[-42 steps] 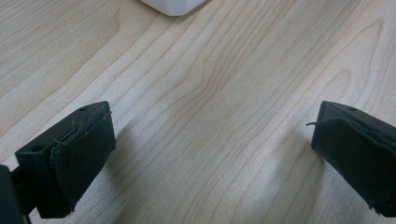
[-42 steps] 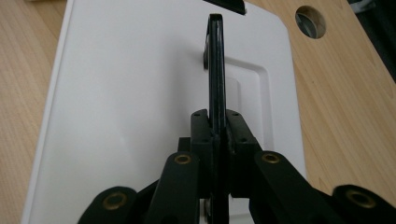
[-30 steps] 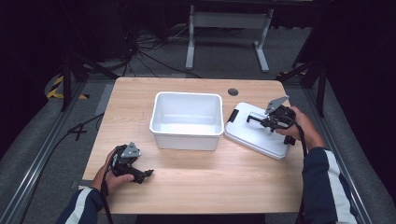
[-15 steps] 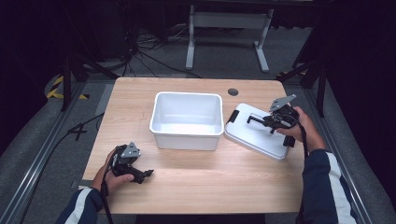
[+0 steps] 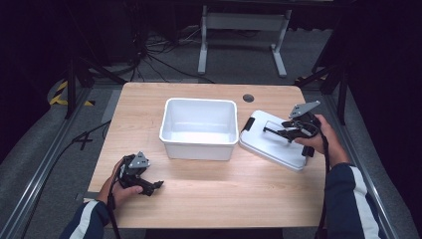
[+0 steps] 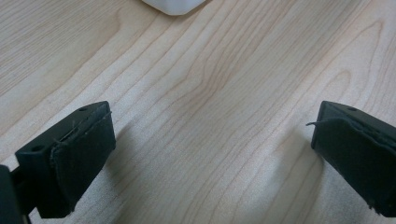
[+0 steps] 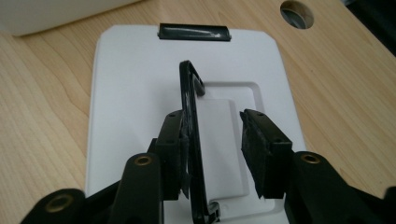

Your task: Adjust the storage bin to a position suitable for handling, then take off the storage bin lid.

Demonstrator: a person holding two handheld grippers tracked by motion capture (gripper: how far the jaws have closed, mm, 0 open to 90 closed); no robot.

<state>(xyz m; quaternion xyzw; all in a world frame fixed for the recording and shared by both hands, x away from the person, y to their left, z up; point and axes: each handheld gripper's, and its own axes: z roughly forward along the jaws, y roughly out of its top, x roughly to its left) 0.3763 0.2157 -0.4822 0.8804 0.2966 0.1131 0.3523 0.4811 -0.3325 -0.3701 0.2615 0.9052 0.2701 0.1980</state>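
A white lid (image 5: 271, 147) lies flat on the table, right of a white bin (image 5: 199, 144). Its black handle (image 7: 189, 93) stands upright between the jaws of my right gripper (image 7: 212, 126). These jaws have just been opening: the handle leans on the left pad and the right pad is apart from it. In the high view my right gripper (image 5: 278, 132) hovers over the lid, pointing left. My left gripper (image 5: 154, 186) rests near the front left of the table, its jaws (image 6: 212, 135) wide open over bare wood.
A black latch (image 7: 194, 31) sits on the lid's far edge. A round cable hole (image 5: 248, 98) lies behind the lid. The bin's corner (image 6: 175, 5) shows ahead of the left gripper. The floor beyond holds stands and cables.
My right gripper's jaws have spread apart over the lid, with the hand barely shifting. The left hand and gripper have stayed where they were.
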